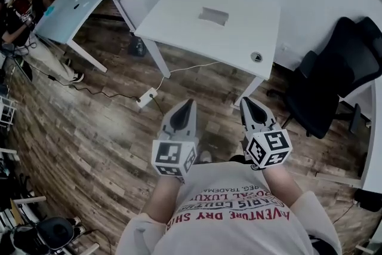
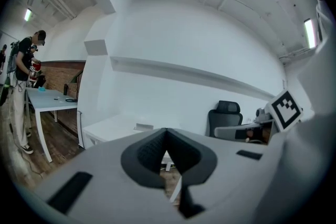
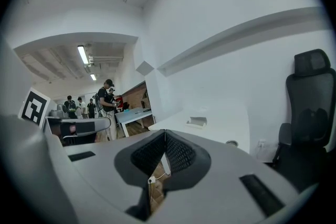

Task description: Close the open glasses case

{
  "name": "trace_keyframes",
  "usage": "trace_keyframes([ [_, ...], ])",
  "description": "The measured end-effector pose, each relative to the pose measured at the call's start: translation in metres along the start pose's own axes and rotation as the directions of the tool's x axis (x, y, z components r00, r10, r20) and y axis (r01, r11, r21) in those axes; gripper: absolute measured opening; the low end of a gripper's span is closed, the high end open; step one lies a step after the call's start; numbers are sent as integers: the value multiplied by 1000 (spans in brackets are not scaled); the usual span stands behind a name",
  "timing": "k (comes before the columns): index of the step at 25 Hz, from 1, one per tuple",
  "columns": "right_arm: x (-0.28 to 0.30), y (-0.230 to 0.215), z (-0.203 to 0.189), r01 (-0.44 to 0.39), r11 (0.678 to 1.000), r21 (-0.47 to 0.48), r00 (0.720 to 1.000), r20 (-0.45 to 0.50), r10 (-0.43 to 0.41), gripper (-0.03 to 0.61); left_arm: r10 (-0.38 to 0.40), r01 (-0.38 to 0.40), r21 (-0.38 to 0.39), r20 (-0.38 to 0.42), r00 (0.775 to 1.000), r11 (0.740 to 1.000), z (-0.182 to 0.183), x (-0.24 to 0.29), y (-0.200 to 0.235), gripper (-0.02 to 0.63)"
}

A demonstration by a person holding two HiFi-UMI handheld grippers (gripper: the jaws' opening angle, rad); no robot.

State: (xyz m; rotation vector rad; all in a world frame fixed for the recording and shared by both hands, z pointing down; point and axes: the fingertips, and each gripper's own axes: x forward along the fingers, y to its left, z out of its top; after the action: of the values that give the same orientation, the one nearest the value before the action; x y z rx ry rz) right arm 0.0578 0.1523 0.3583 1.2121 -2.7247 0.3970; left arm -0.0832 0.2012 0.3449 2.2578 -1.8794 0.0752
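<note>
The open glasses case [image 1: 213,15] is a pale grey box lying on the white table [image 1: 179,27] ahead of me. It shows small in the left gripper view [image 2: 142,127] and in the right gripper view [image 3: 196,121]. My left gripper [image 1: 187,104] and right gripper [image 1: 247,102] are held side by side over the wooden floor, well short of the table. Both are shut, tips touching, with nothing between them. In their own views the left gripper [image 2: 166,131] and right gripper [image 3: 165,132] point toward the table.
A black office chair [image 1: 340,74] stands right of the table. A power strip [image 1: 146,97] with a white cable lies on the floor by the table legs. A second table [image 1: 74,9] stands far left, with a person [image 2: 21,92] beside it.
</note>
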Motion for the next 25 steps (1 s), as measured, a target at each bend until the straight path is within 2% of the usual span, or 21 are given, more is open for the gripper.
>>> trace_keyframes([
  [7, 59, -22, -6, 9, 1000, 19, 998, -54, -8, 12, -4, 2, -41, -53, 999, 999, -16, 50, 37, -2],
  [13, 132, -51, -3, -28, 999, 41, 997, -65, 30, 12, 29, -32, -32, -84, 996, 999, -22, 109, 73, -2],
  [20, 232, -102, 37, -78, 997, 29, 995, -66, 80, 12, 63, -67, -36, -97, 993, 997, 3, 208, 119, -2],
  [25, 299, -155, 56, -88, 996, 31, 993, -81, 90, 12, 84, -90, -38, -126, 988, 995, 9, 284, 150, -2],
])
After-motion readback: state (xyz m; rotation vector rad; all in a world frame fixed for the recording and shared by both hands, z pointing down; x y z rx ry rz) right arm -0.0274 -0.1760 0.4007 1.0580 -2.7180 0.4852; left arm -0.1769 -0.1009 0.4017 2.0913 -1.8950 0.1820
